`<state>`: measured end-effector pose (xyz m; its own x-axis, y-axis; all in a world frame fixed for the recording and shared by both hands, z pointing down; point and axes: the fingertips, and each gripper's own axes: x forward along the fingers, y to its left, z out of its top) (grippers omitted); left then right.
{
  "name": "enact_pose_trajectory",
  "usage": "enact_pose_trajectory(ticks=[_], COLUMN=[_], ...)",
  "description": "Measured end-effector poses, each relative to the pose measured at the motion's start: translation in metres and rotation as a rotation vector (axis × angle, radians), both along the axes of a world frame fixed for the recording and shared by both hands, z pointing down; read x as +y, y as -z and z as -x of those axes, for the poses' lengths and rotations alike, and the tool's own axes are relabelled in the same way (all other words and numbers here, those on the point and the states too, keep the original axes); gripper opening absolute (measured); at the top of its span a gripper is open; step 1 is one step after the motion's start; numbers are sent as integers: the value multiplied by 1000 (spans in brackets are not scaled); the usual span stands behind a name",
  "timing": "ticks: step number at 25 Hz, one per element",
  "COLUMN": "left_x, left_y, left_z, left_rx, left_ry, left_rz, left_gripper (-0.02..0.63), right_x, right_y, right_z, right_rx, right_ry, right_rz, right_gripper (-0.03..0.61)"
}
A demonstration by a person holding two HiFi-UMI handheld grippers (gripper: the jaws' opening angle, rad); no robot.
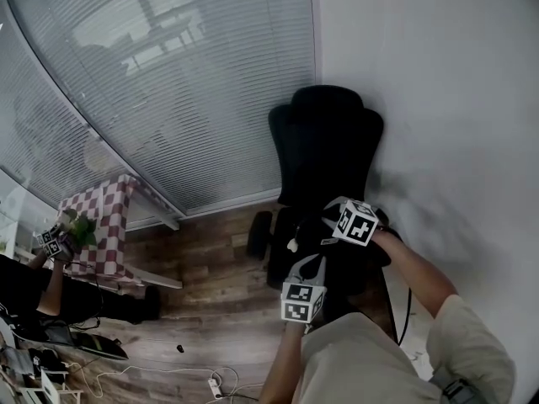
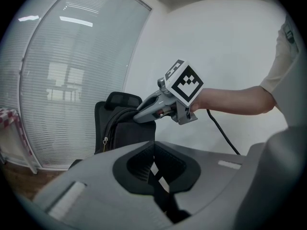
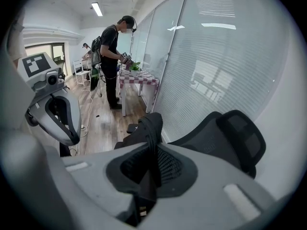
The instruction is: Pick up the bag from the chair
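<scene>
Glass wall (image 1: 168, 82) with slatted blinds takes up the far left, and a plain white wall the right. A black office chair (image 1: 327, 137) stands where the two meet, on wood-plank floor. At far left are a checked table (image 1: 109, 217) and another person (image 3: 111, 56), both well apart from the work.

The bag (image 2: 125, 134) is a black backpack standing upright on the chair's seat. It sits against the backrest, with the headrest (image 2: 122, 98) showing just above it. Whether its base bears on the seat or has cleared it cannot be told.

Right gripper (image 3: 152, 162): jaws drawn narrow and clamped on the bag's top handle (image 3: 152, 126). The dark strap runs up between the pads.

Left gripper (image 2: 153, 169): jaws together, only a thin slit between the pads and nothing in them. It sits on the near side, pointed toward the bag but apart from it.

Smaller items: a cable (image 2: 221, 134) trails from the right hand, and a pale zip pull (image 2: 104, 141) hangs on the bag's left side.

Risks, as judged:
- All the load would come onto one narrow strap. If it sits off-centre in the pads, it could slide out once the weight comes on.
- The bag may tip or swing because only the handle is held and the left gripper gives no support.
- Dragging the bag forward instead of raising it could catch it on the seat or shift the chair.
- The loose cable could snag on the bag.
</scene>
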<state>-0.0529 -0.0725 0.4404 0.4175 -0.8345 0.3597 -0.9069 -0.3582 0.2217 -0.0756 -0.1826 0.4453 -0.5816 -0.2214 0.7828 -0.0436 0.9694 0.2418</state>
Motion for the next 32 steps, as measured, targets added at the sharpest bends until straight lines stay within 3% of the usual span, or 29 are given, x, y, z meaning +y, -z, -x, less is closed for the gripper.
enact_pose_trajectory(ticks=[13, 32], left_x=[4, 8], left_y=[-10, -17], left_z=[21, 8], left_rx=[-2, -2], left_ry=[56, 46], left_rz=[13, 18], left_gripper=[6, 6], right_x=[3, 10], right_y=[-14, -23], right_z=[14, 11], right_rx=[14, 29], right_ry=[32, 45], right_rz=[4, -6], right_gripper=[29, 29])
